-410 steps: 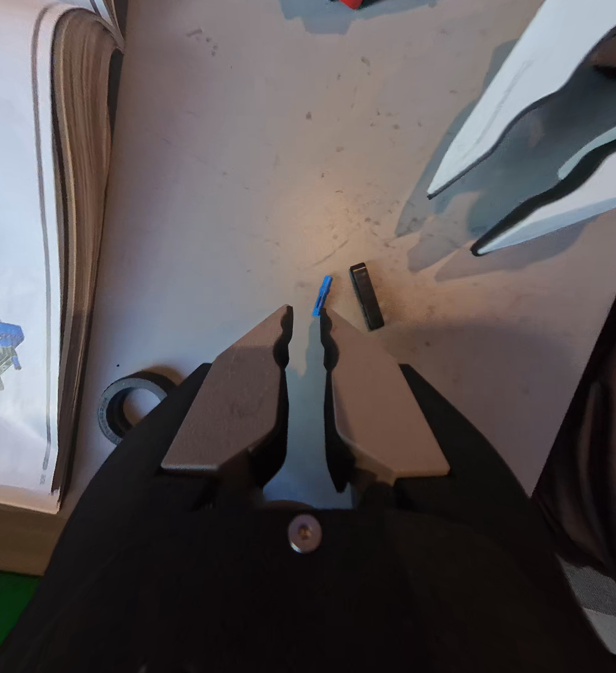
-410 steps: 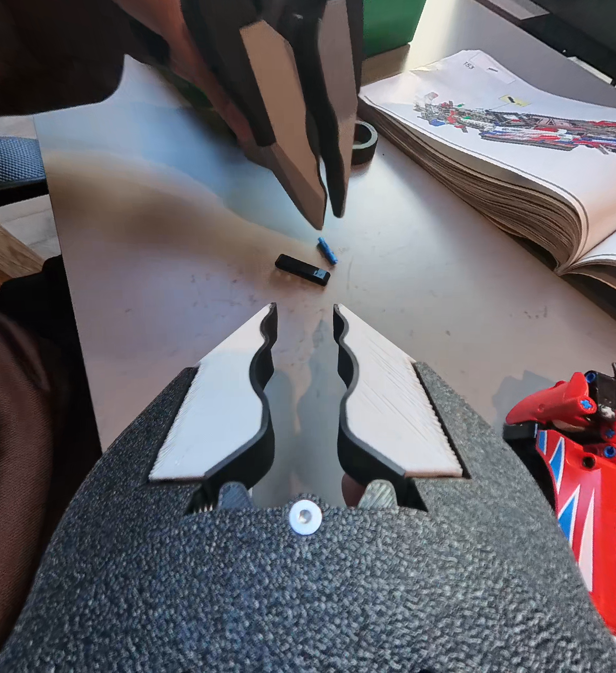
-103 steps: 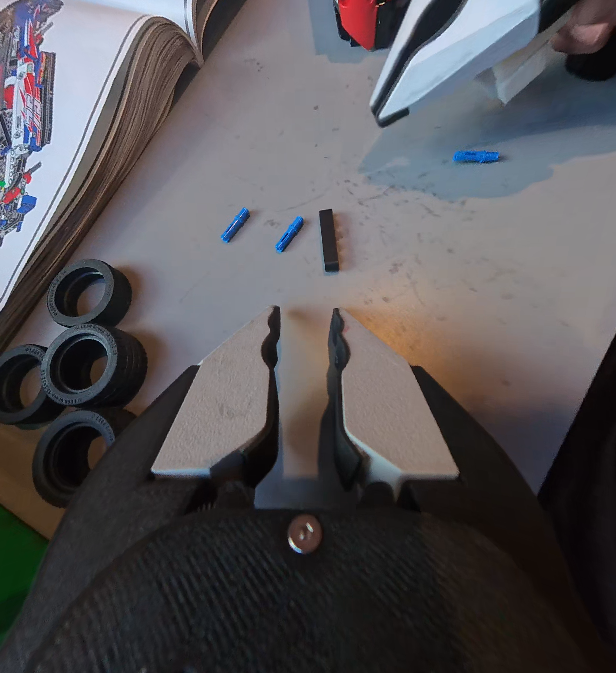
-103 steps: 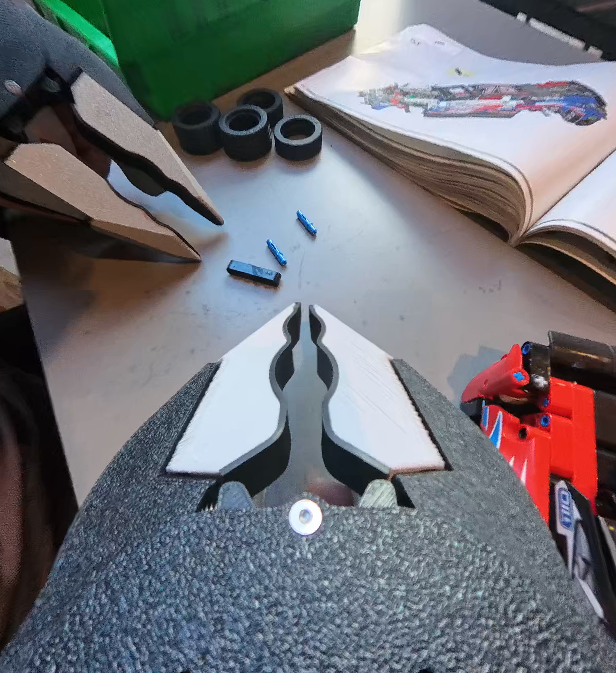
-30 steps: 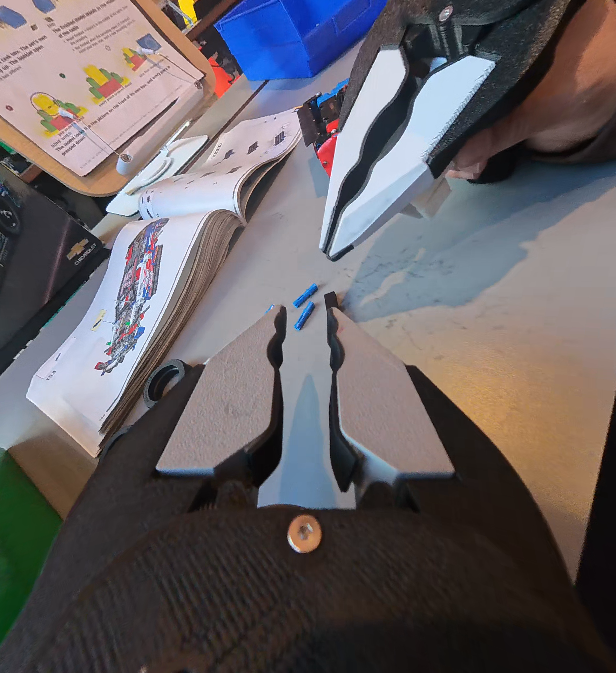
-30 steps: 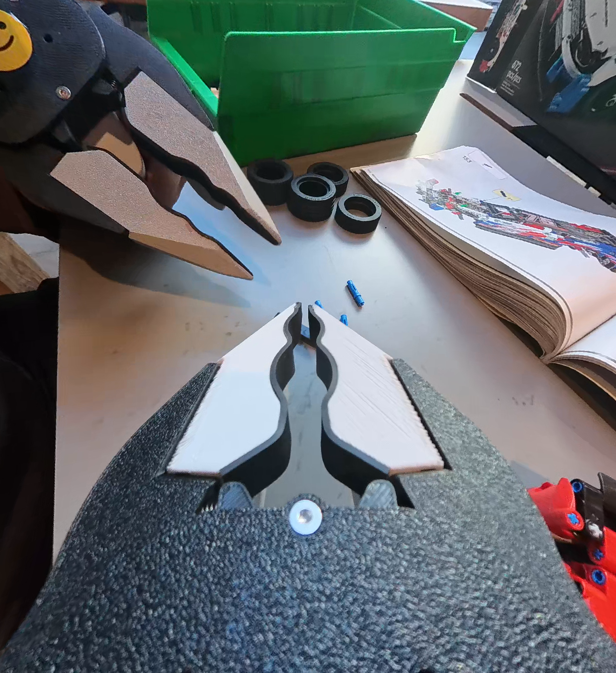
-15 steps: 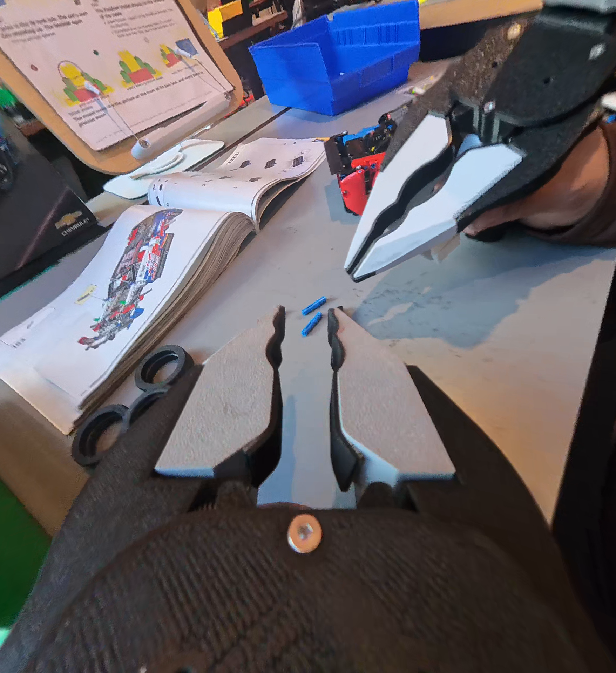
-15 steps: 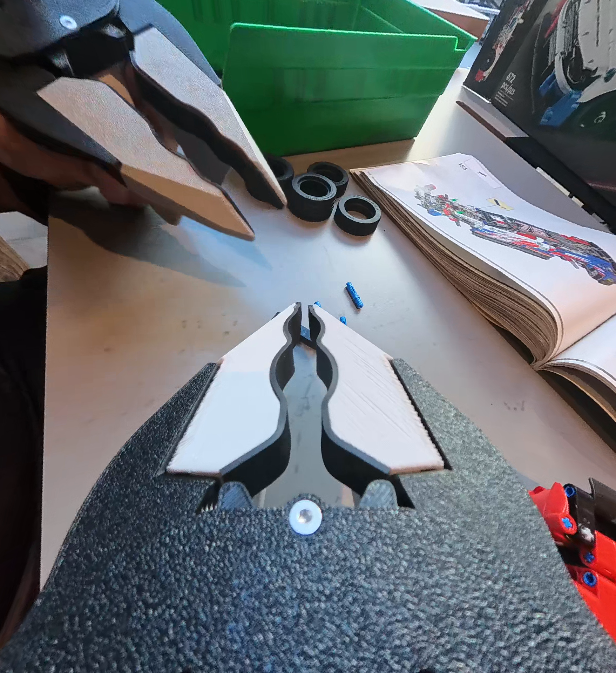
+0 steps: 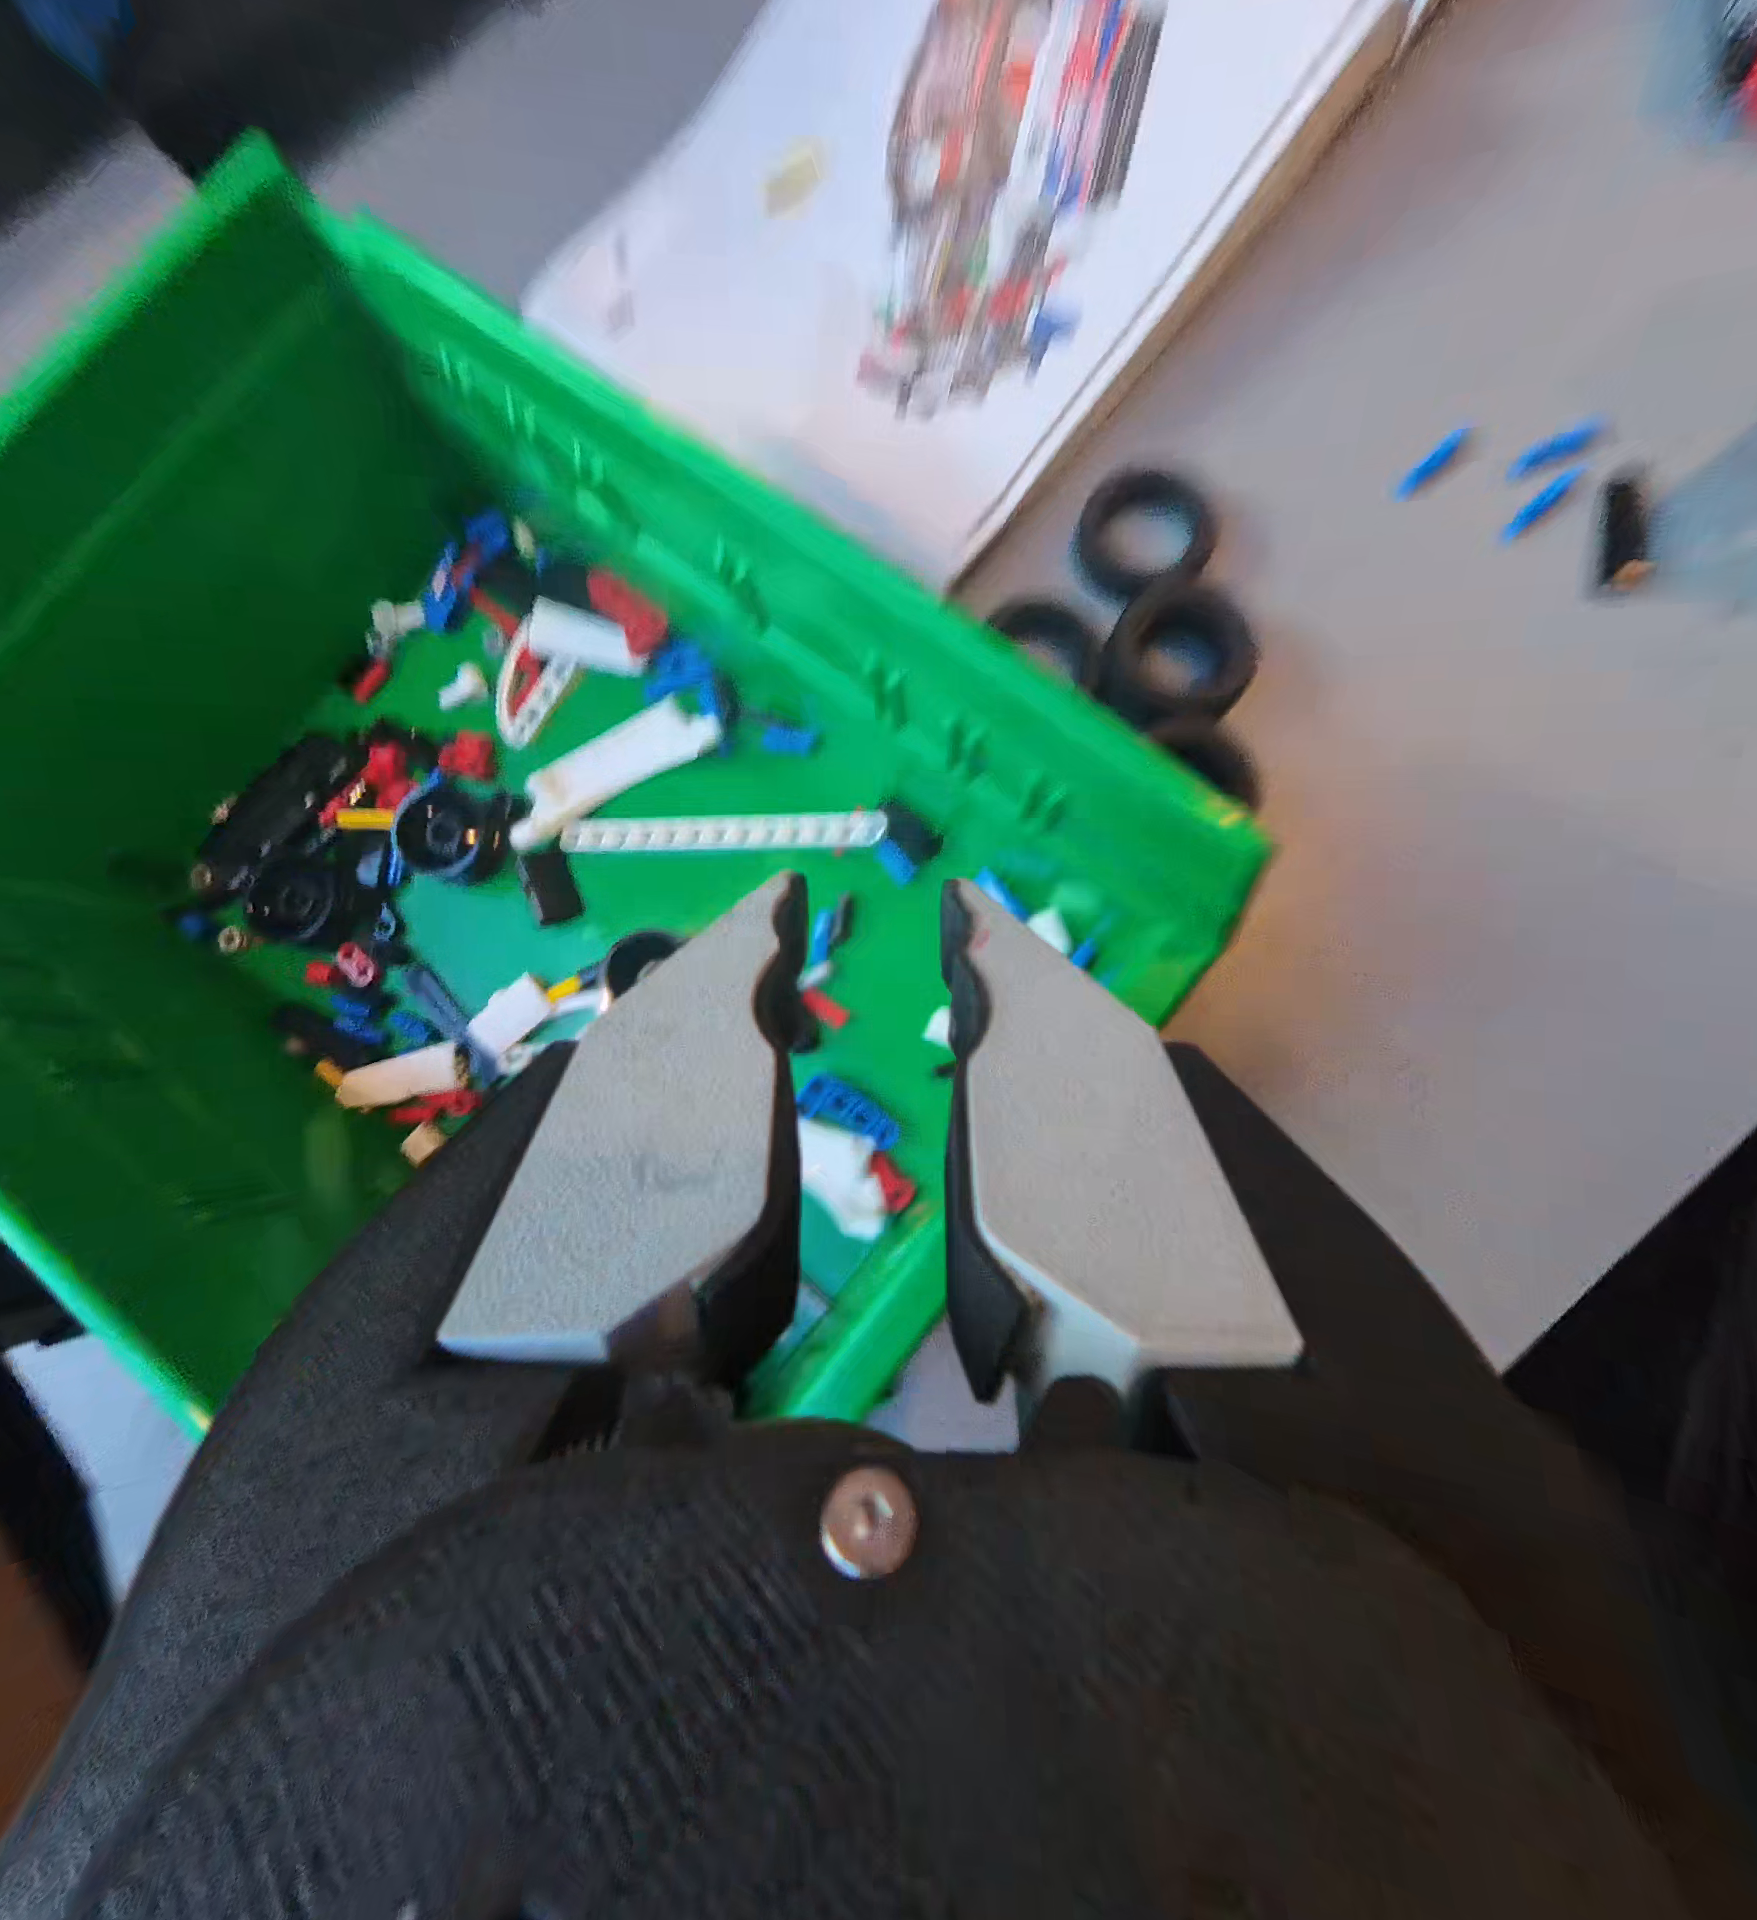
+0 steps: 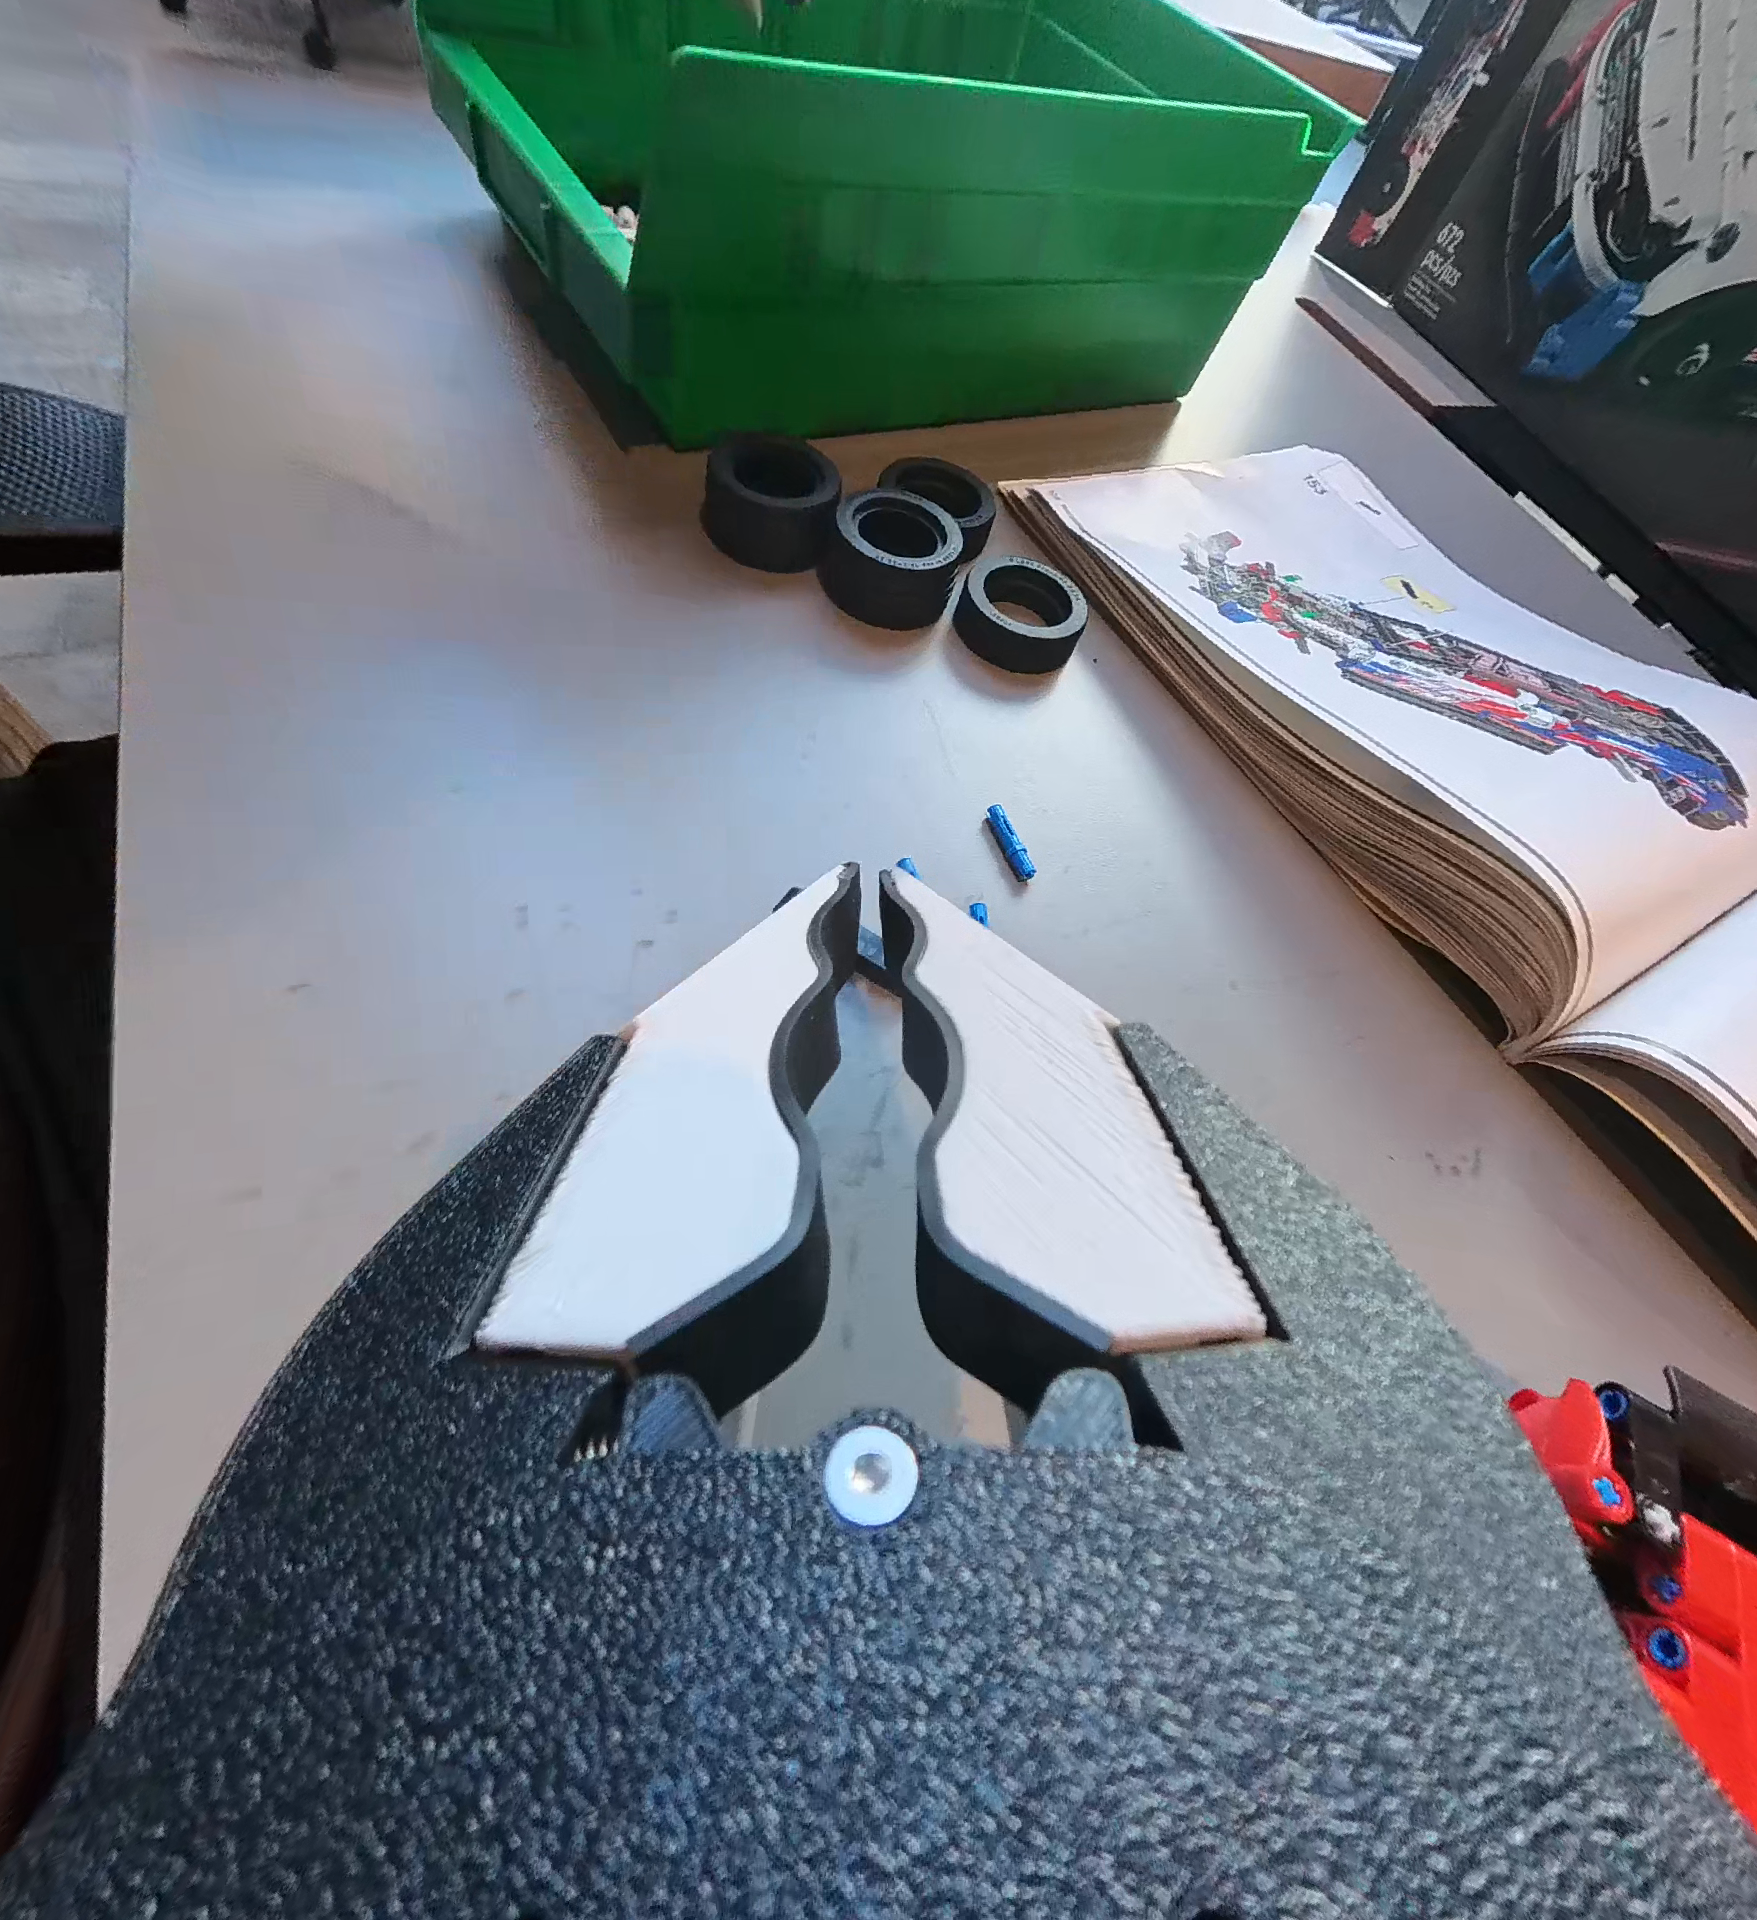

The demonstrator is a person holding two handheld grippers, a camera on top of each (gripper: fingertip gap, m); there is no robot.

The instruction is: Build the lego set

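Your left tongs (image 9: 869, 899), spread and empty, hover right over the green plastic bin (image 9: 1009, 748) of loose lego pieces straight below, while your right tongs (image 10: 869, 878), nearly pressed together holding nothing, sit over the blue pins (image 10: 1009, 844) and small black beam (image 9: 1622, 525) on the bench (image 10: 438, 779), black rubber tyres (image 10: 895, 556) crowding between.

A bin (image 10: 915, 260) is set at the far end of the worktop (image 10: 438, 727), with loose pieces (image 9: 635, 748) lying inside it. Four tyres (image 10: 895, 556) are grouped just before the bin. An open manual (image 10: 1425, 727) is placed to their right, with a box (image 10: 1632, 208) behind it. Small pins (image 10: 1009, 844) are scattered nearer, between tyres and a part-built model (image 10: 1705, 1621) at the near right.
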